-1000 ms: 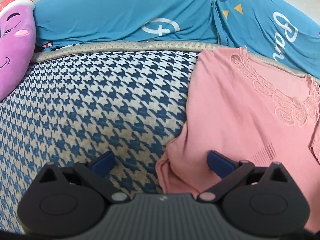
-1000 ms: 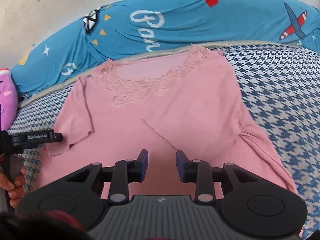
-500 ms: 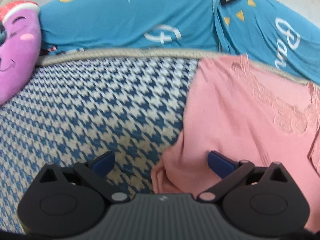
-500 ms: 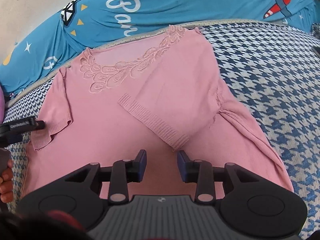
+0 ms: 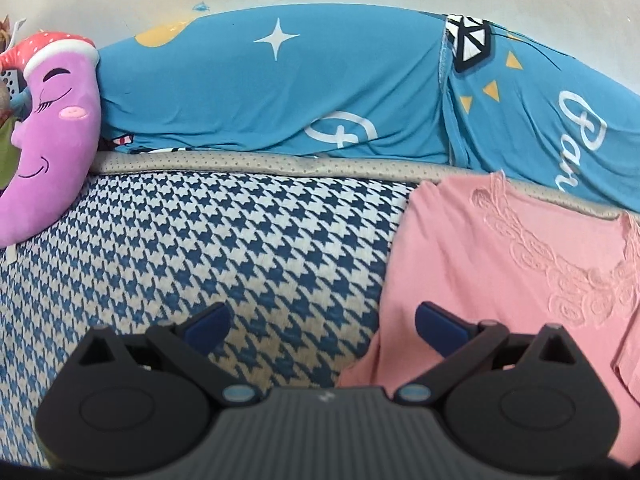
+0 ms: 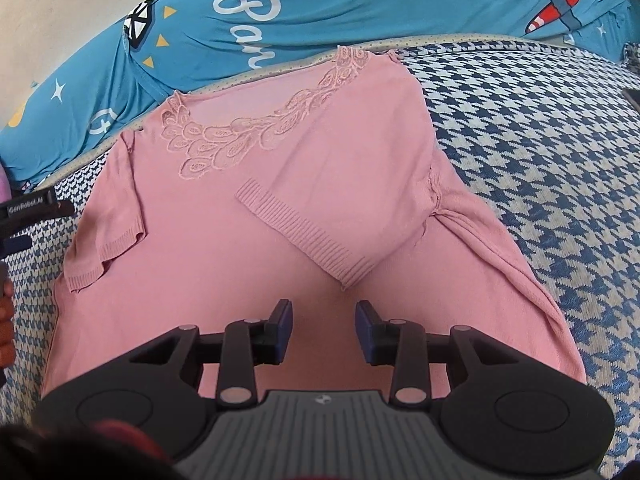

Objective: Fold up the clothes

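On the houndstooth bed cover [image 6: 540, 128] lies a pink knit top [image 6: 208, 280], lace collar toward the blue pillows [image 6: 320, 4], its length running from there toward the camera, one ribbed sleeve [image 6: 320, 216] folded across the chest. Right tongs [image 6: 323, 330] hover narrowly parted, empty. Left tongs [image 5: 320, 326] gape wide at the top's edge, holding nothing.

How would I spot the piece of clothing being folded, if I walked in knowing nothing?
Find the blue-and-white houndstooth cover spread over the bed, with long blue printed pillows along its far edge. Lying flat on that cover is the pink top, both short sleeves folded inward. It is the only pink thing there, with a lace pattern around its neckline.
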`<state>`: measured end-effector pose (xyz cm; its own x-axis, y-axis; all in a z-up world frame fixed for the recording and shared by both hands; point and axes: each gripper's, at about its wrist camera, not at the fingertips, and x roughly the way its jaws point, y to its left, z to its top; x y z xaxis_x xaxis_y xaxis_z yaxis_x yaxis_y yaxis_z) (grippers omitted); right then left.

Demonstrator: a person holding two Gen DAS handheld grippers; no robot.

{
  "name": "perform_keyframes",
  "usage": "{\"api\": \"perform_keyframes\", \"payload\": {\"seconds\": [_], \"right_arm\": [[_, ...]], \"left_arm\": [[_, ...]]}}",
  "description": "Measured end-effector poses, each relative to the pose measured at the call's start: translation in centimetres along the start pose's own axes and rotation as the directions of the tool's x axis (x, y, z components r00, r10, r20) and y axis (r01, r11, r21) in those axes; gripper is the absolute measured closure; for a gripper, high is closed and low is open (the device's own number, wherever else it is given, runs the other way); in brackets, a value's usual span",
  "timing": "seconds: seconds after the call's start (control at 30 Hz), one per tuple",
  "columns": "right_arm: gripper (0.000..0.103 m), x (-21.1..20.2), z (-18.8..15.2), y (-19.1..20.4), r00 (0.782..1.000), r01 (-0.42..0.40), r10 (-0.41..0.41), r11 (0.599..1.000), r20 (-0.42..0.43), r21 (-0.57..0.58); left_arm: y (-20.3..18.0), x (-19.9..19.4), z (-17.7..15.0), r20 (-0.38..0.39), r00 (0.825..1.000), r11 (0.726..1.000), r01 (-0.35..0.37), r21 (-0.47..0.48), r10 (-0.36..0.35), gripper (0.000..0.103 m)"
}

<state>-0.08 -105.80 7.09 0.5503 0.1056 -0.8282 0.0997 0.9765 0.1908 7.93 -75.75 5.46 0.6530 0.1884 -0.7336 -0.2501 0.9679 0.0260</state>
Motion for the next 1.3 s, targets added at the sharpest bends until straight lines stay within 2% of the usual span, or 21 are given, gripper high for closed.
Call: {"api": "perform_keyframes", "payload": {"seconds": [0.27, 0.43, 0.77, 1.07, 1.3], "right_arm": [[0.067, 0.0, -0.1, 0.1, 1.0, -0.006, 0.006, 1.0, -0.003, 0.004], [0.066, 0.0, -0.2, 0.1, 1.0, -0.006, 0.006, 1.0, -0.004, 0.0], [0.064, -0.1, -0.2, 0.0, 1.0, -0.013, 0.013, 1.0, -0.008, 0.016], [0.059, 0.1, -0.1, 0.2, 1.0, -0.016, 0.016, 1.0, -0.009, 0.013], [0.055, 0.3, -0.1, 0.3, 1.0, -0.021, 0.021, 1.0, -0.01, 0.007]], "left_arm": [[-0.8, 0.9, -0.4, -0.002, 1.0, 1.0, -0.01, -0.001, 0.01, 0.0], [-2.2, 0.5, -0.7, 0.028, 0.999, 0.999, 0.03, 0.04, -0.031, 0.0], [-4.1, 1.6, -1.8, 0.013, 1.0, 0.993, 0.02, 0.114, -0.022, 0.0], [-5.6, 2.7, -2.4, -0.03, 0.996, 0.986, 0.088, 0.145, -0.085, 0.0], [-6.8, 2.2, -2.6, -0.056, 0.987, 0.971, 0.161, 0.179, -0.153, 0.0]]}}
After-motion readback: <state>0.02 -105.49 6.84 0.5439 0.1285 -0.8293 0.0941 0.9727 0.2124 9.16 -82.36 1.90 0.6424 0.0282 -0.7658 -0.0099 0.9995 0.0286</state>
